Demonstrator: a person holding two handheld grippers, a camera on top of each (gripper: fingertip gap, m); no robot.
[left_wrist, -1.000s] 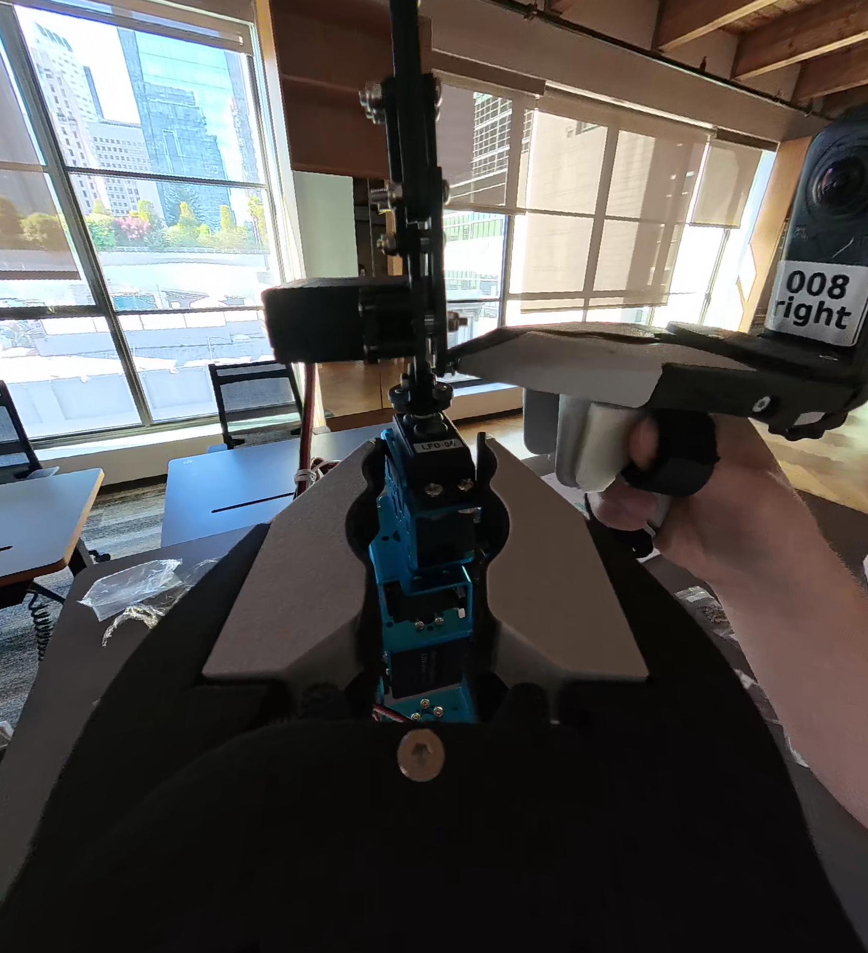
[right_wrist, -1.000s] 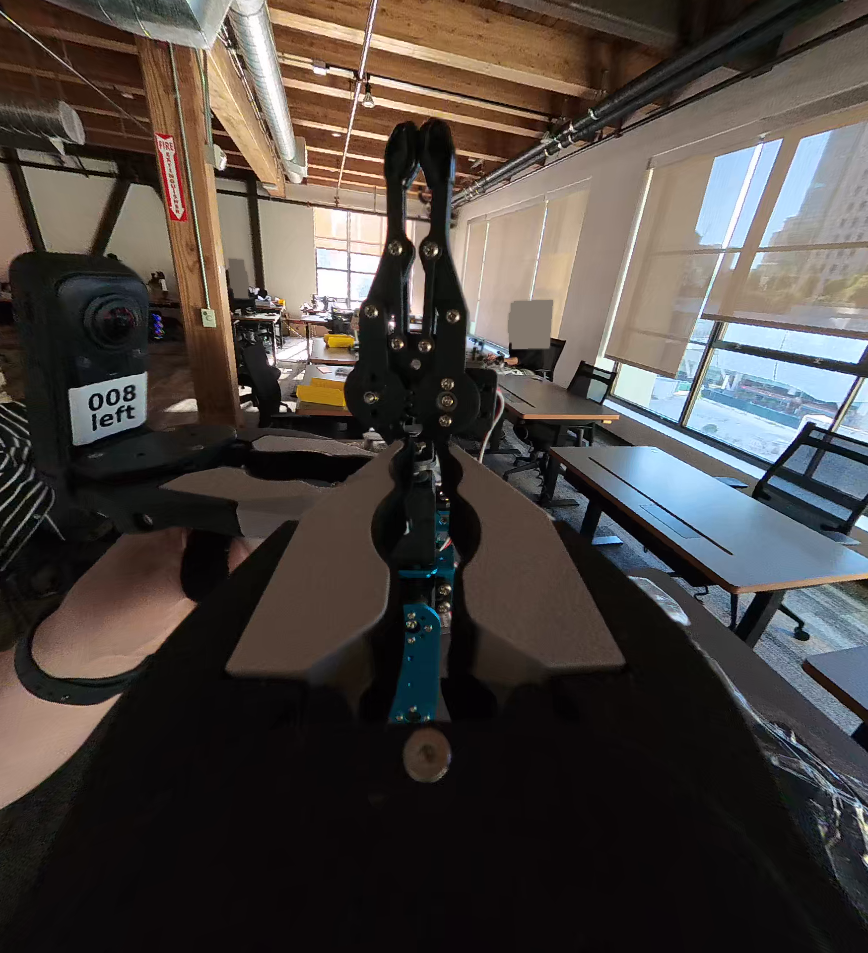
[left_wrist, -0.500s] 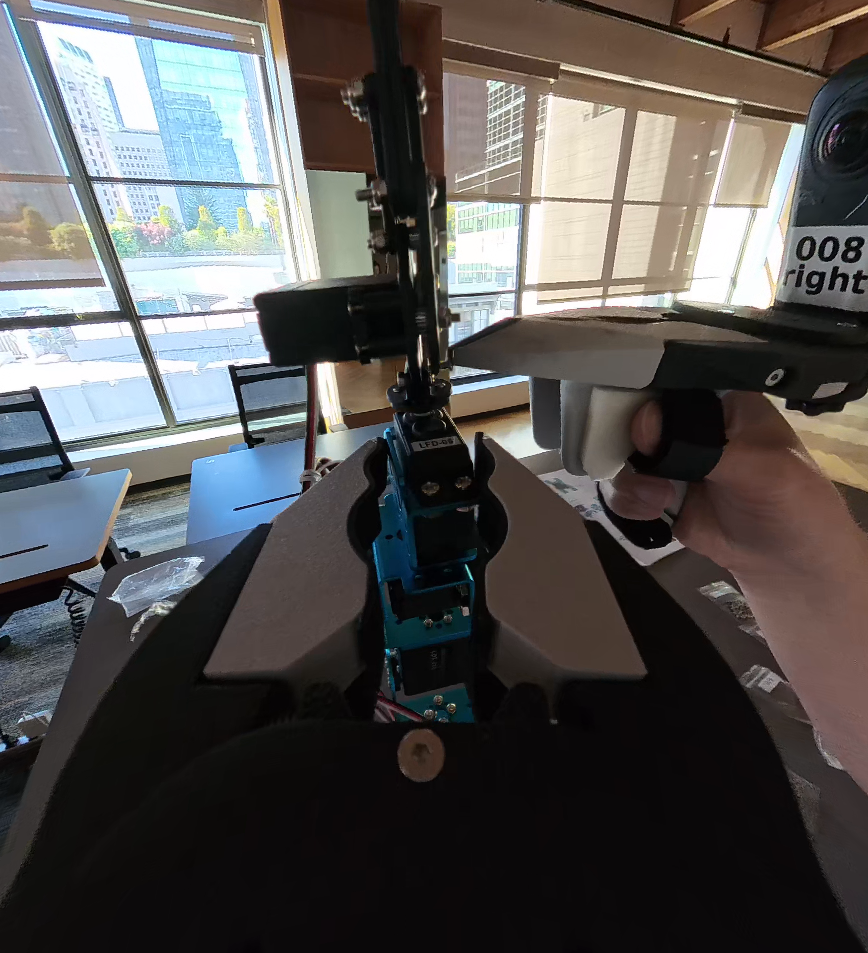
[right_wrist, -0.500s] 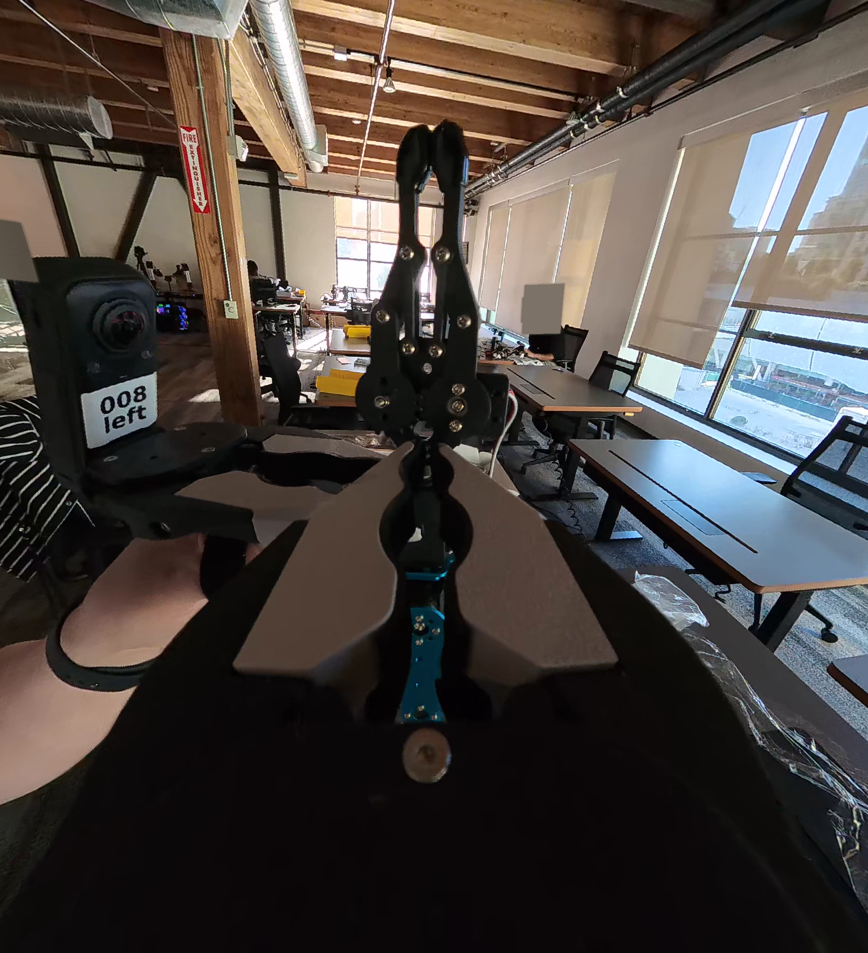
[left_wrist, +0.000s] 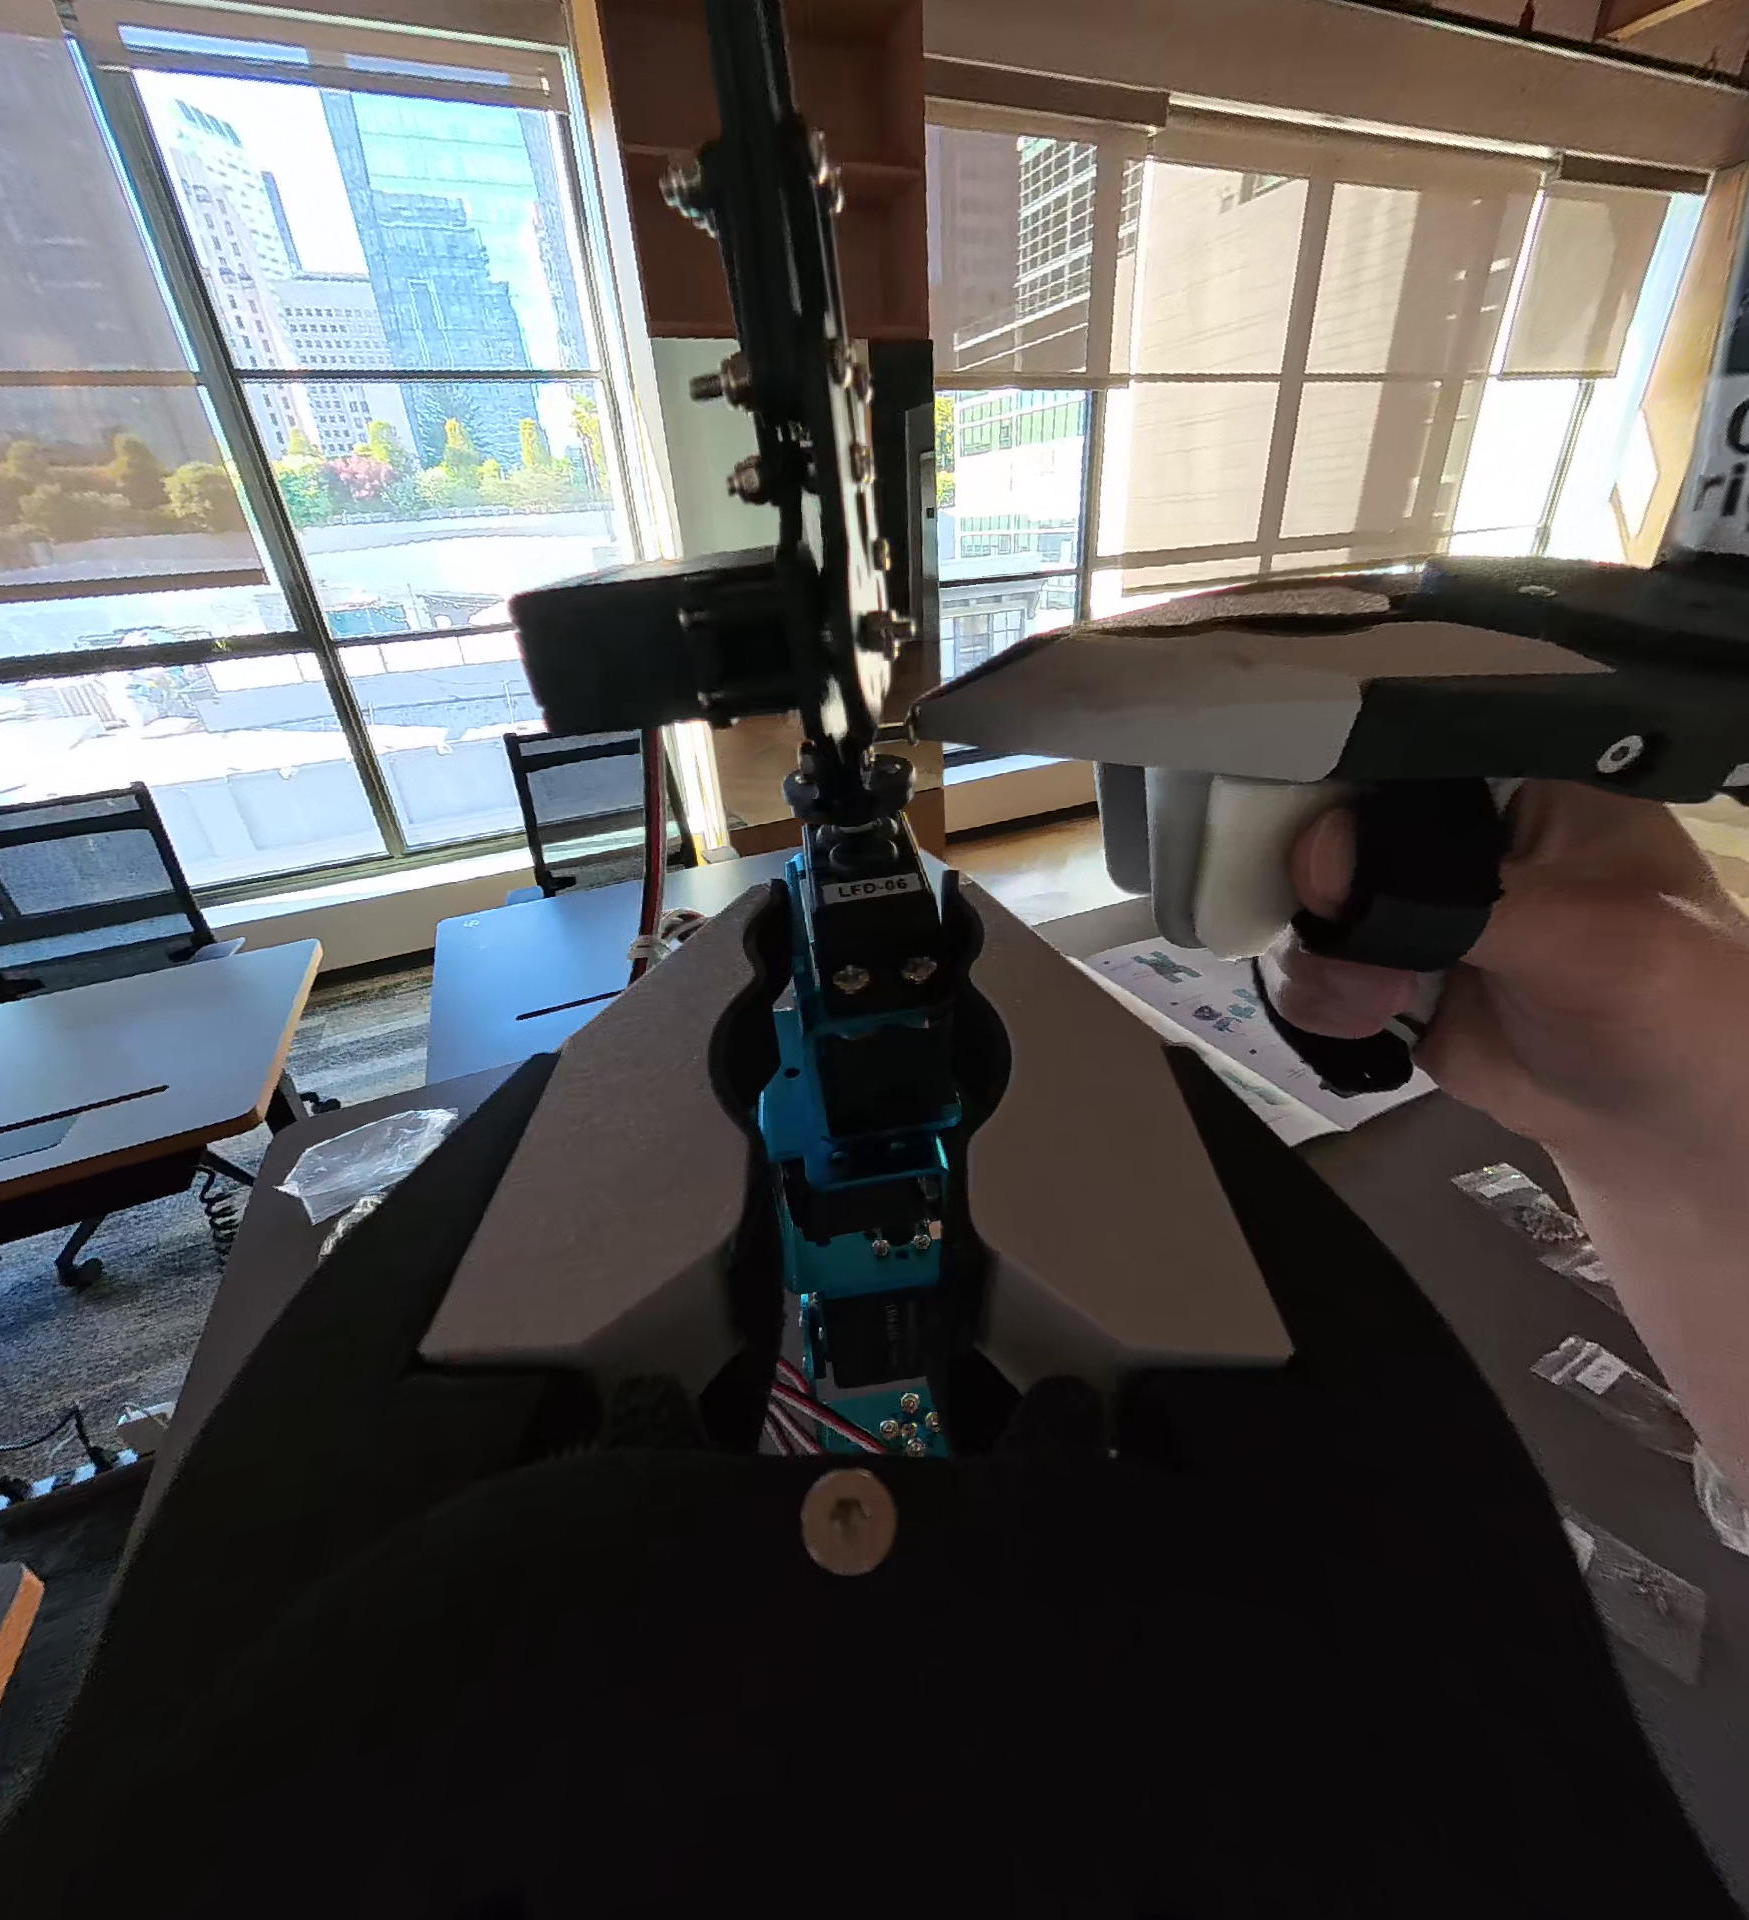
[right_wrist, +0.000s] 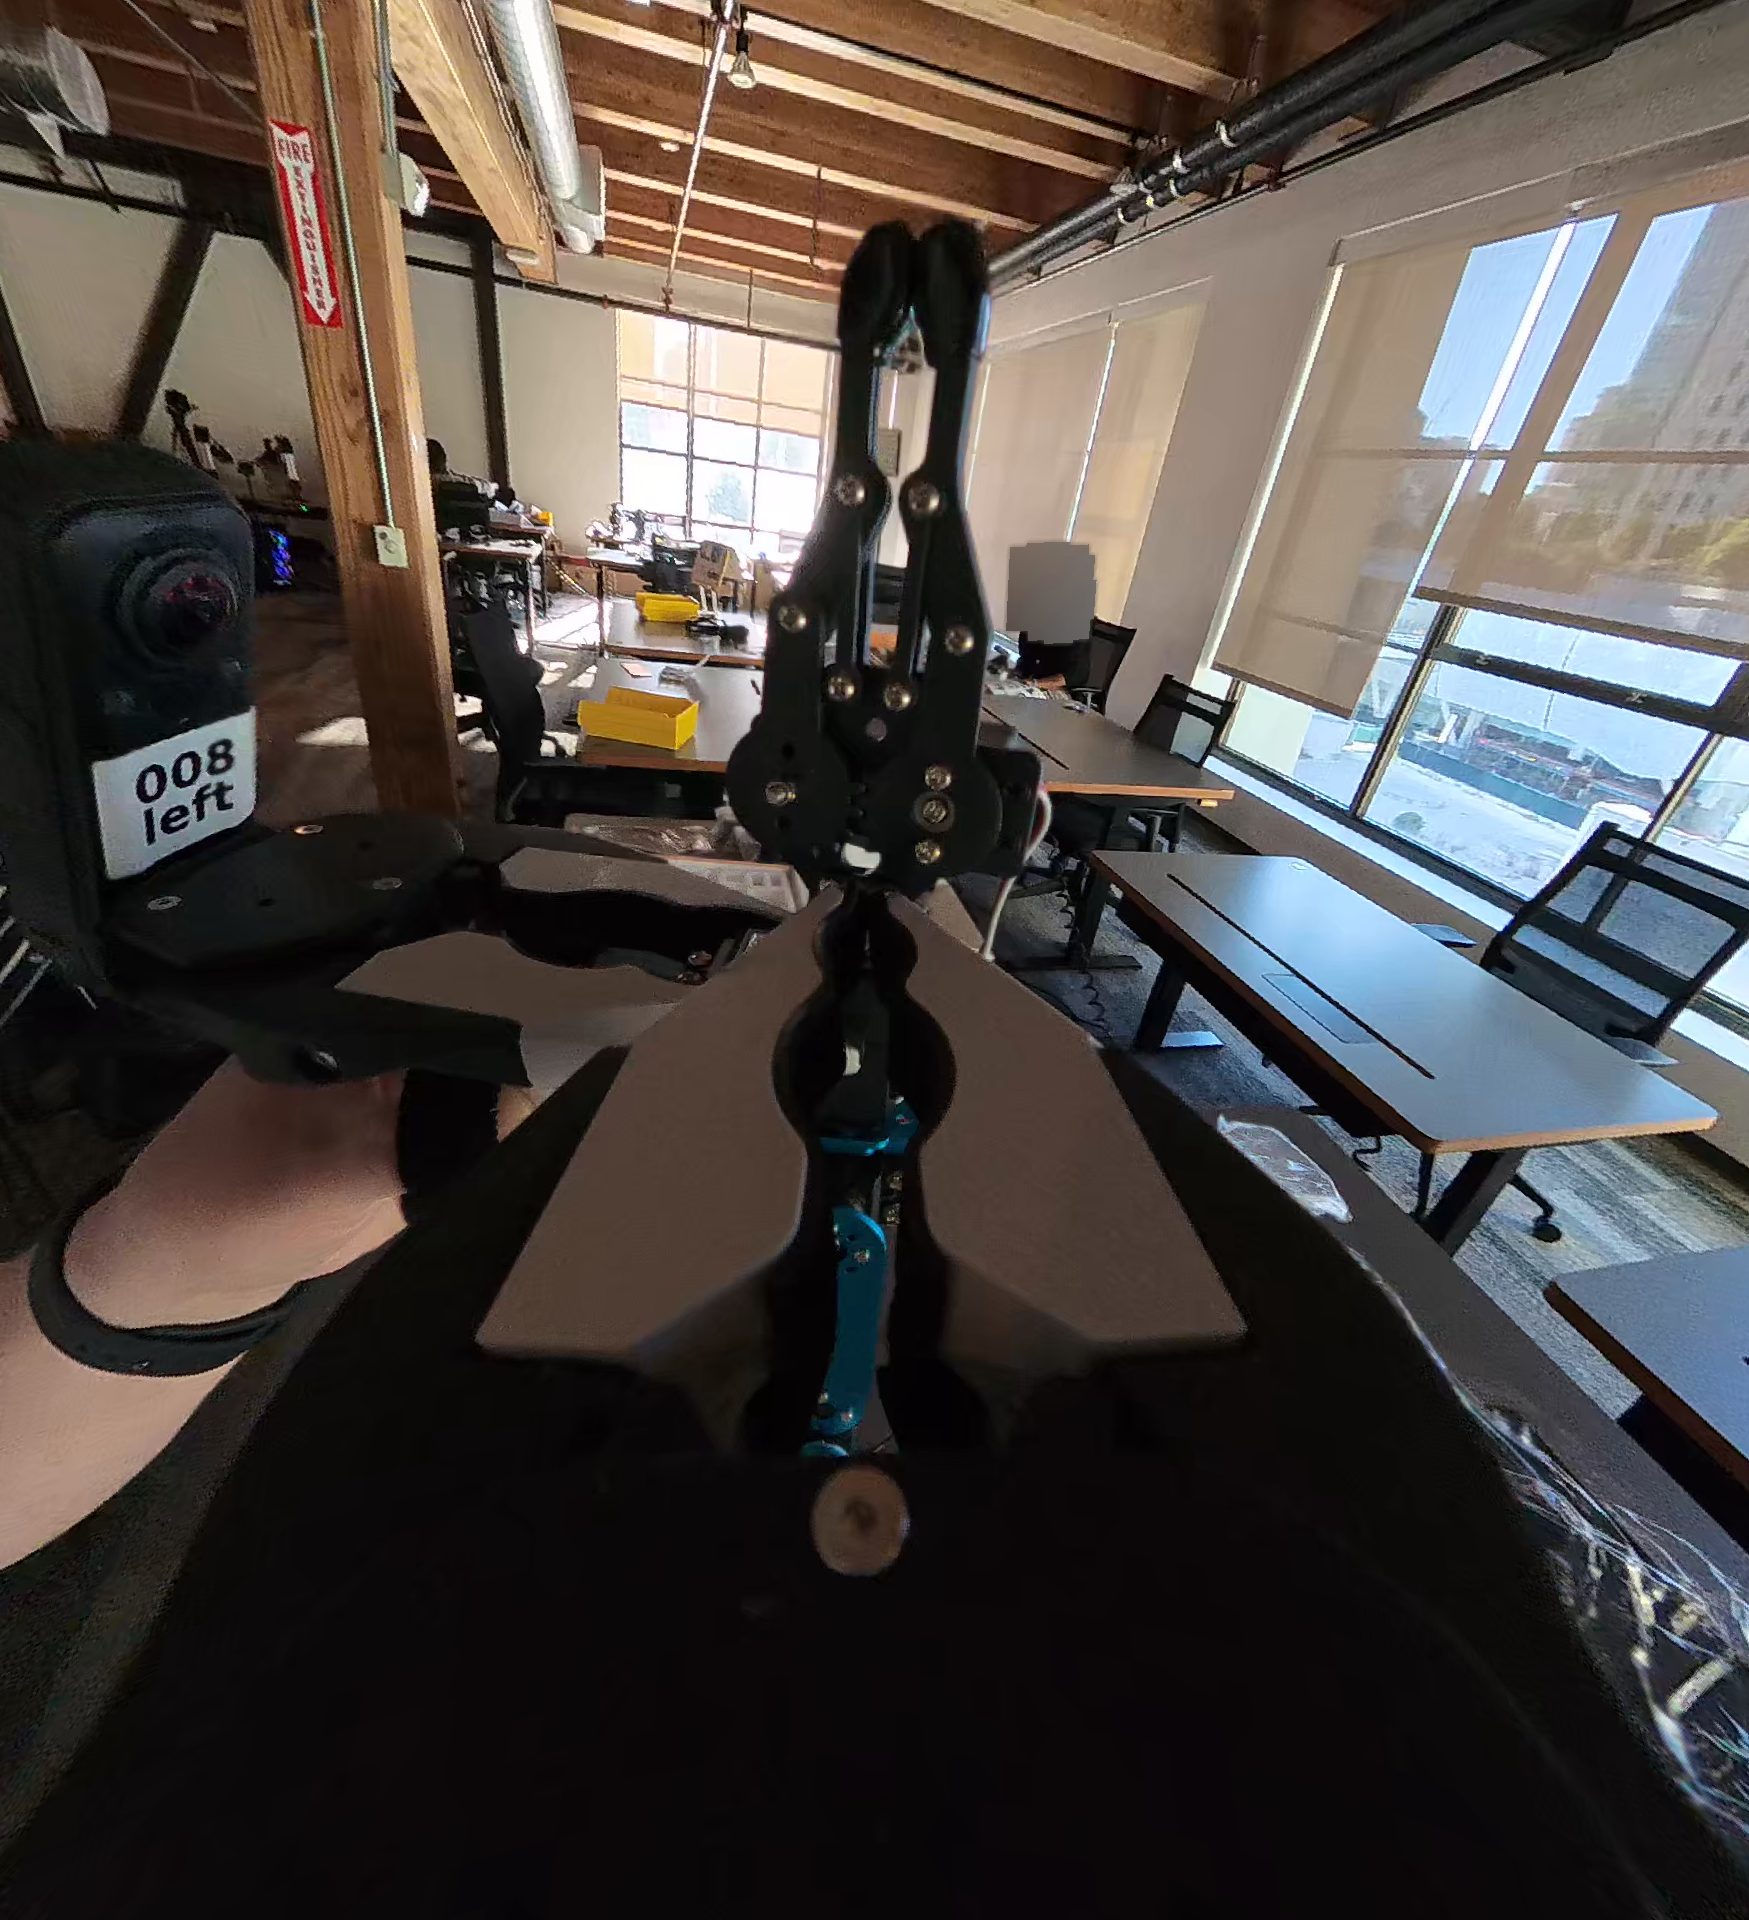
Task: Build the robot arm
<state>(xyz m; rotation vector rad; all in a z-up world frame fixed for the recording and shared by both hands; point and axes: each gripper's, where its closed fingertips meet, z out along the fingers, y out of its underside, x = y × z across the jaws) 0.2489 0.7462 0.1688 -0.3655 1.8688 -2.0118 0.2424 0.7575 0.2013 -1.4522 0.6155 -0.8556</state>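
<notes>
A small robot arm of blue brackets and black servos [left_wrist: 865, 1049] stands upright, with a shut black claw [right_wrist: 885, 665] on top. My left gripper [left_wrist: 857, 914] is shut on its servo stack, low down. My right gripper [right_wrist: 865, 914] is shut on the thin neck just under the claw's base. In the left wrist view the right gripper's finger [left_wrist: 1161, 686] comes in from the right, at the claw's base [left_wrist: 828, 623]. In the right wrist view the left gripper's finger [right_wrist: 454, 966] comes in from the left, lower down. A hand holds each gripper.
The dark table [left_wrist: 257, 1247] below holds clear plastic bags [left_wrist: 361, 1148], a printed sheet [left_wrist: 1254, 1029] and small part bags [left_wrist: 1597, 1371]. Crumpled plastic wrap [right_wrist: 1680, 1714] lies at the right. Desks [right_wrist: 1369, 997], chairs, a wooden post [right_wrist: 361, 416] and windows stand around. Less than 4 cm separates the two grippers' tips.
Both grippers stay shut on the robot arm. The claw now leans a little to the left in the left wrist view. More of the table and the sheet shows below.
</notes>
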